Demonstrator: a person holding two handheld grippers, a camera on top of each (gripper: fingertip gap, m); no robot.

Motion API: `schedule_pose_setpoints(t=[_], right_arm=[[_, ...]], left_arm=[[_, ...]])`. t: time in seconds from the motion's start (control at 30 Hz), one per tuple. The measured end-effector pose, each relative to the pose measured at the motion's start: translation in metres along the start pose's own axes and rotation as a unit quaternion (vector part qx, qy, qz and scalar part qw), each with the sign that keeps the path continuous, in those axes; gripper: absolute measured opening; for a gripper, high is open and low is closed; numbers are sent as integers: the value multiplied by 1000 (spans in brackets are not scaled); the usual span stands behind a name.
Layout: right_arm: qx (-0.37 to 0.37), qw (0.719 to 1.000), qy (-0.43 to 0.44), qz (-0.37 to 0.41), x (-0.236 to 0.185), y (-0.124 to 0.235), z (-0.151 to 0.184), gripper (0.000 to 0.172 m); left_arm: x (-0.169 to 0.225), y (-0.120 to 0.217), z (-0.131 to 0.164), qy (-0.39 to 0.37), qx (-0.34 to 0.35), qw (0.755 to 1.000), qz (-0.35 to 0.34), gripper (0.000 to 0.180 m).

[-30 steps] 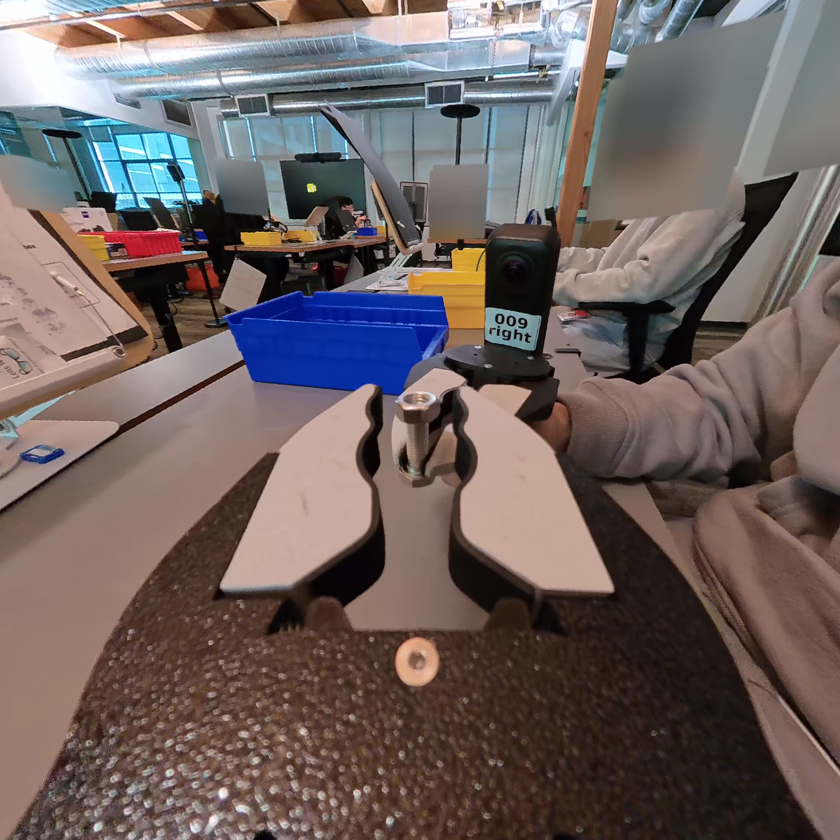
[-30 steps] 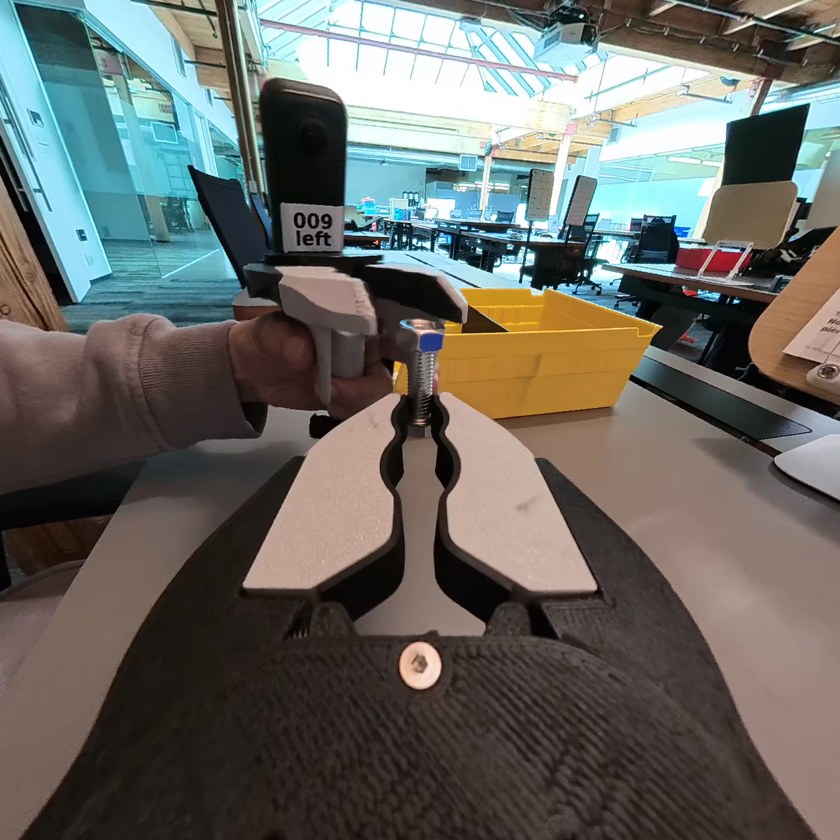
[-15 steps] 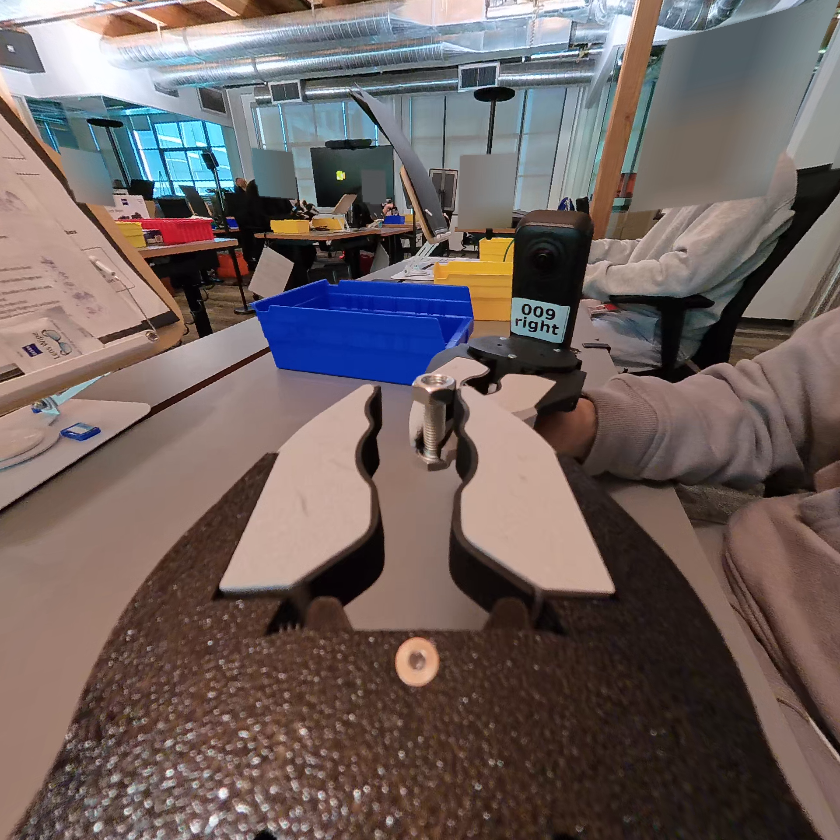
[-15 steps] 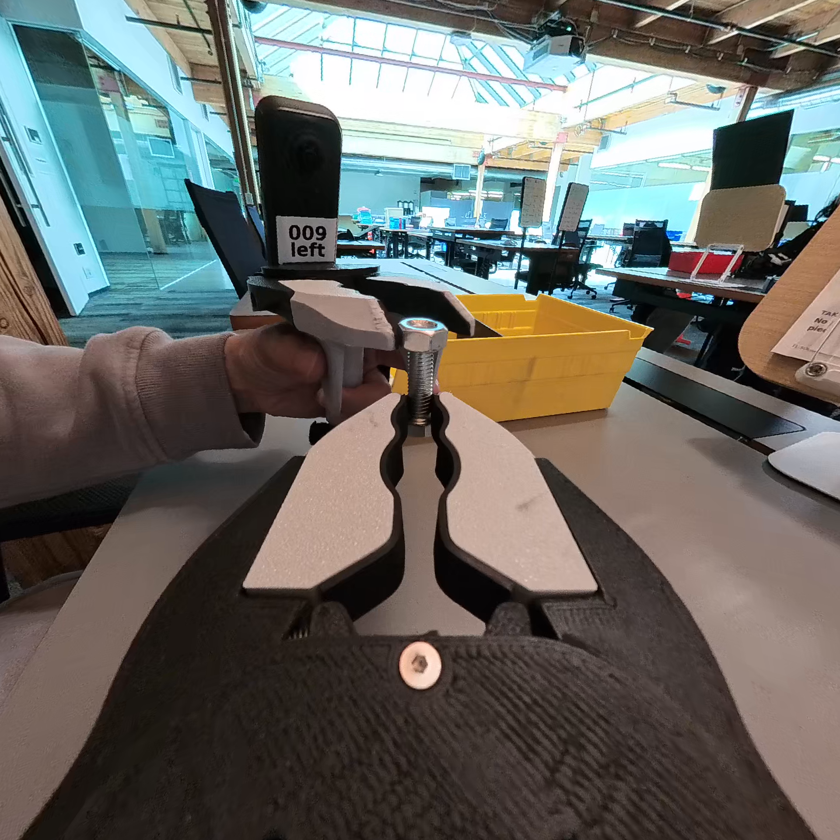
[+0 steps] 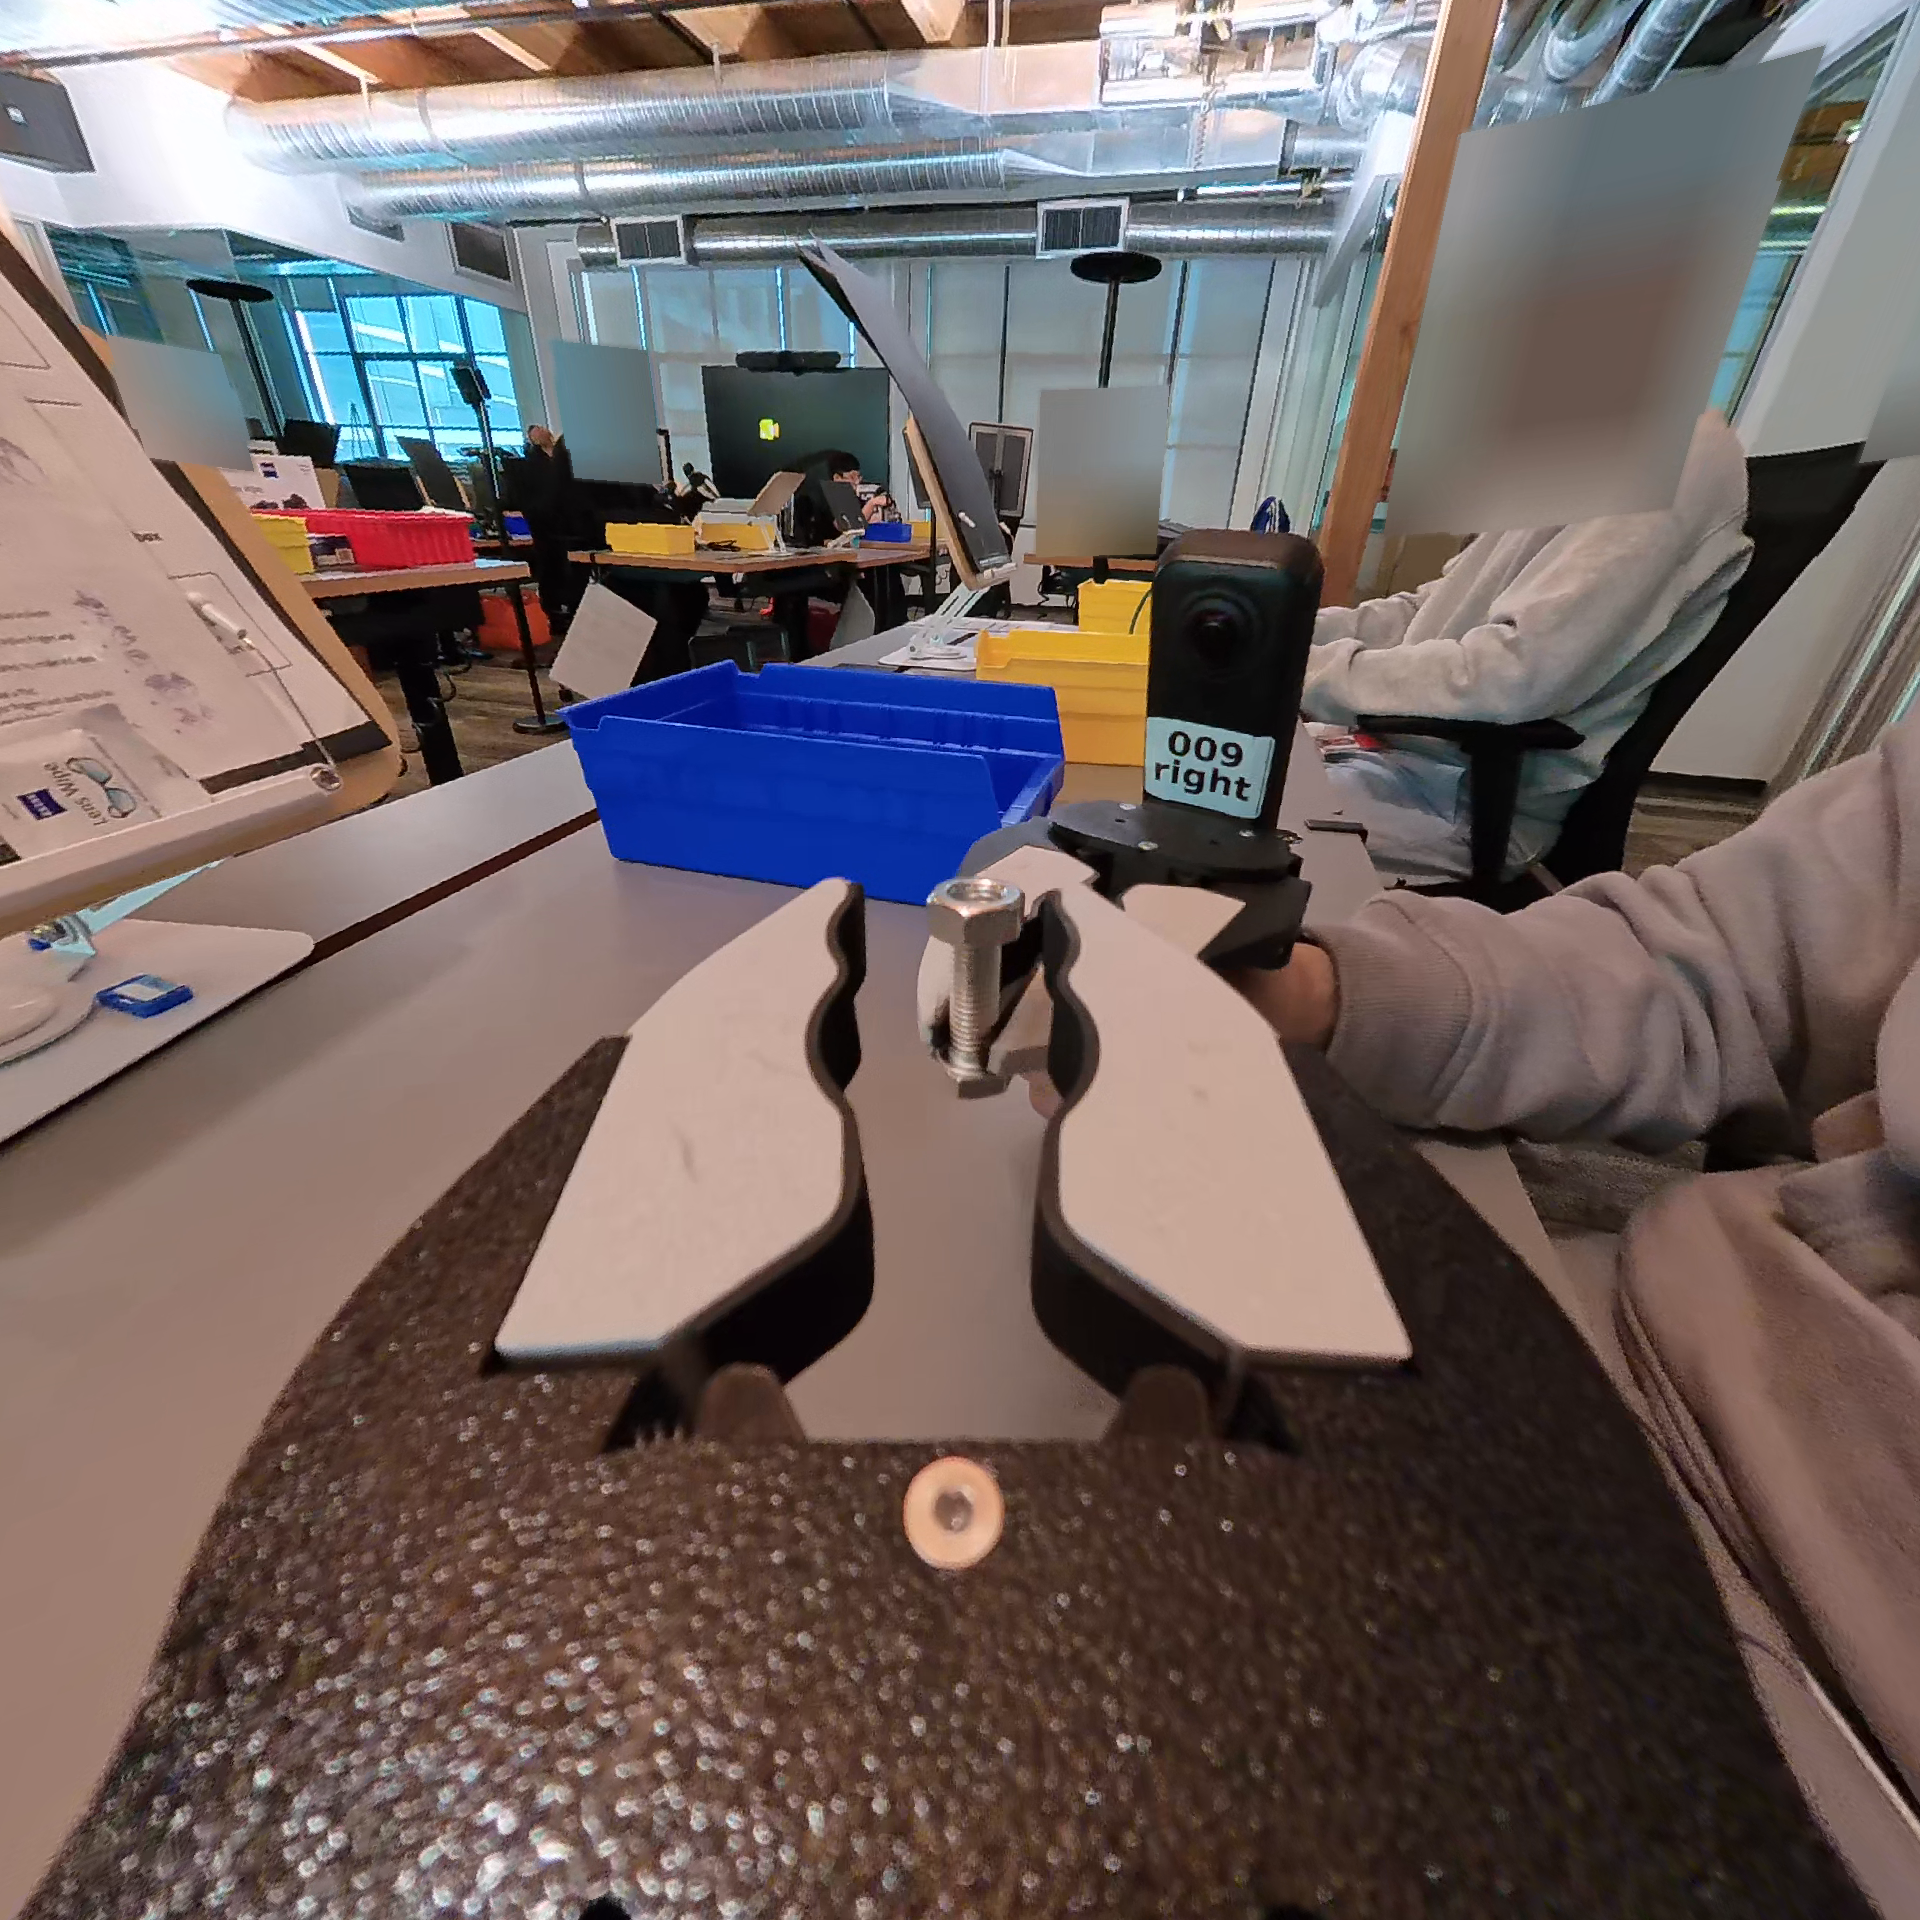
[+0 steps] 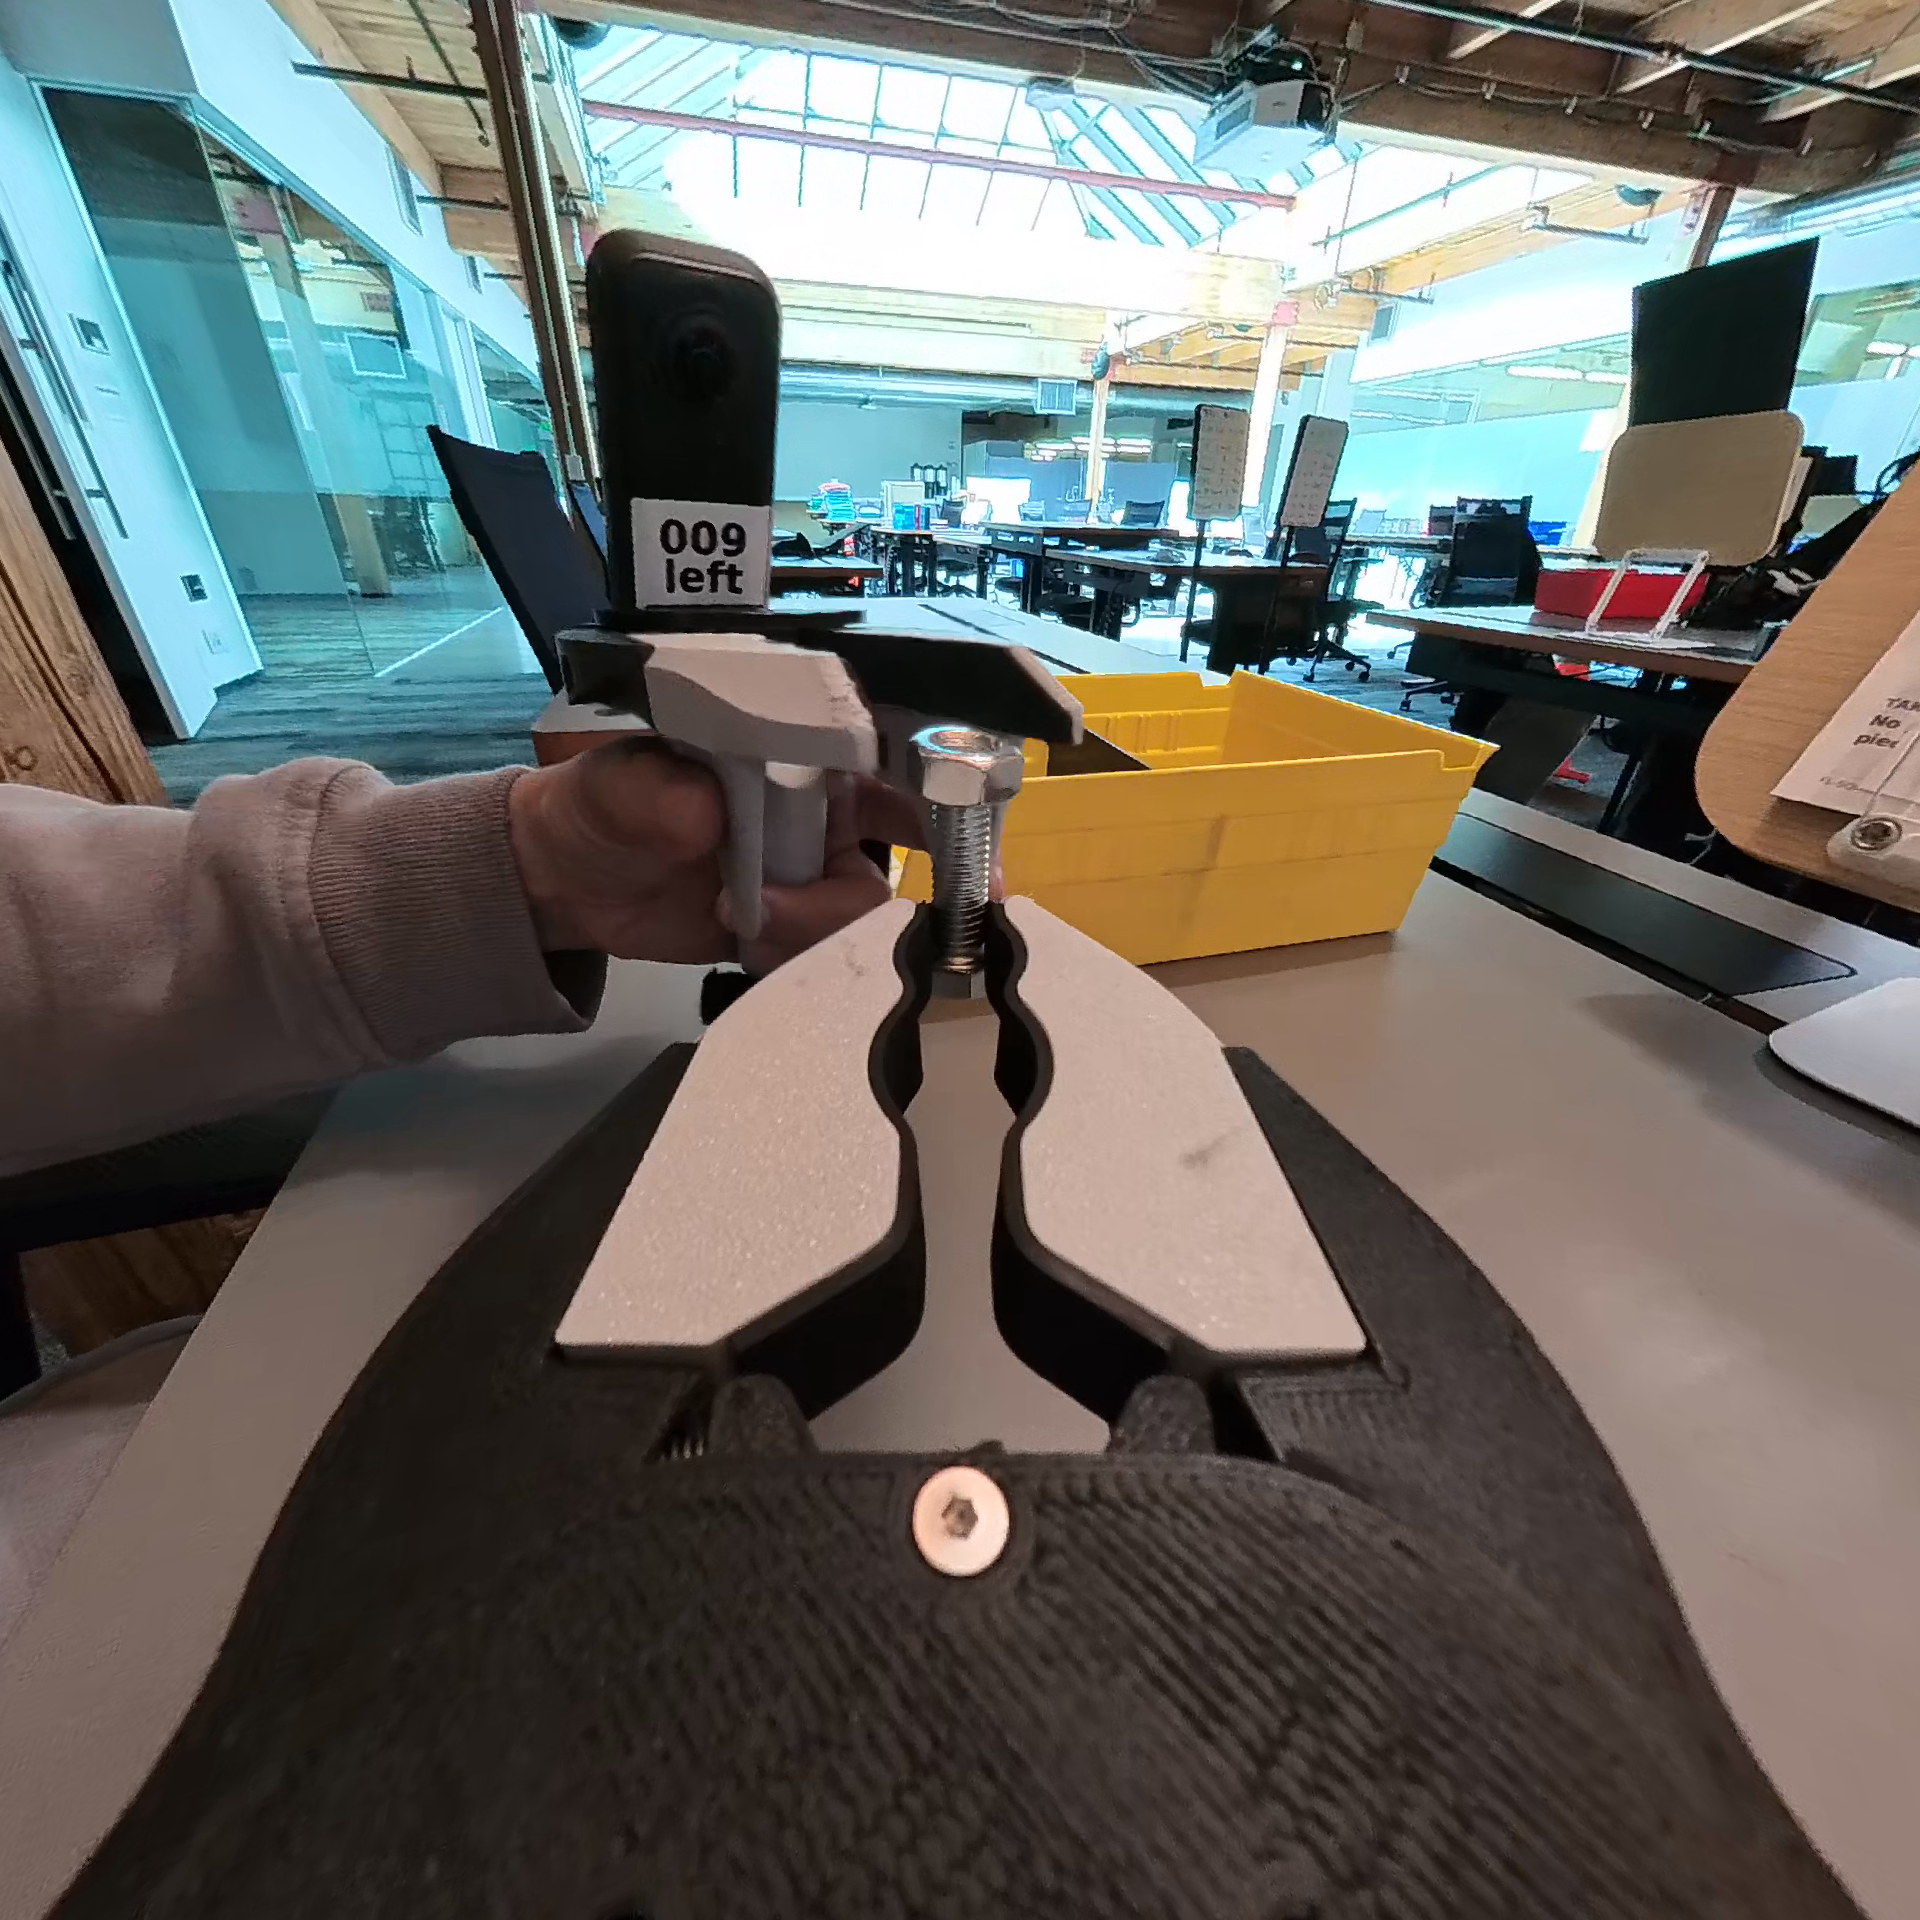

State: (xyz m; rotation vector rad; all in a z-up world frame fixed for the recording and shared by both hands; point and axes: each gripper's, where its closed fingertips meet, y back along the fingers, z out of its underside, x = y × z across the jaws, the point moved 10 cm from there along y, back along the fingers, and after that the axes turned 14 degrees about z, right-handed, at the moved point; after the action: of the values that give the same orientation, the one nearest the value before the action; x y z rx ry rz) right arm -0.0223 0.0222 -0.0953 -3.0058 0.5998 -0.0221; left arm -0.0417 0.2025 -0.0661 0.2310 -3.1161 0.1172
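Your right hand-held gripper (image 6: 961, 925) pinched the threaded shank of an upright silver bolt (image 6: 964, 831) above the counter (image 6: 1507, 1195). Your left hand-held gripper (image 5: 951, 935) stood spread around the bolt's nut, touching neither side, with a blue bin (image 5: 810, 769) beyond.

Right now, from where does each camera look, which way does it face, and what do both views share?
Left wrist view: sits on the left hand-held gripper, looks along its open fingers over the table at the blue bin; a sleeve shows.
Right wrist view: sits on the right hand-held gripper, looks the opposite way toward the yellow bin; the hand on the left one shows.
Shared: the upright bolt, clamped in the right fingers, and each other's gripper.
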Motion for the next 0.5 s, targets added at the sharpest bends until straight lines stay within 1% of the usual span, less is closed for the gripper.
schedule_pose_setpoints(t=[0.27,0.5], right_arm=[[-6,1000,-4,-3,1,1,-1,9],[-2,1000,-7,-3,1,1,-1,9]], left_arm=[[-2,2,3,4,-2,1000,-11,32],[-2,4,1,14,0,1000,-5,31]])
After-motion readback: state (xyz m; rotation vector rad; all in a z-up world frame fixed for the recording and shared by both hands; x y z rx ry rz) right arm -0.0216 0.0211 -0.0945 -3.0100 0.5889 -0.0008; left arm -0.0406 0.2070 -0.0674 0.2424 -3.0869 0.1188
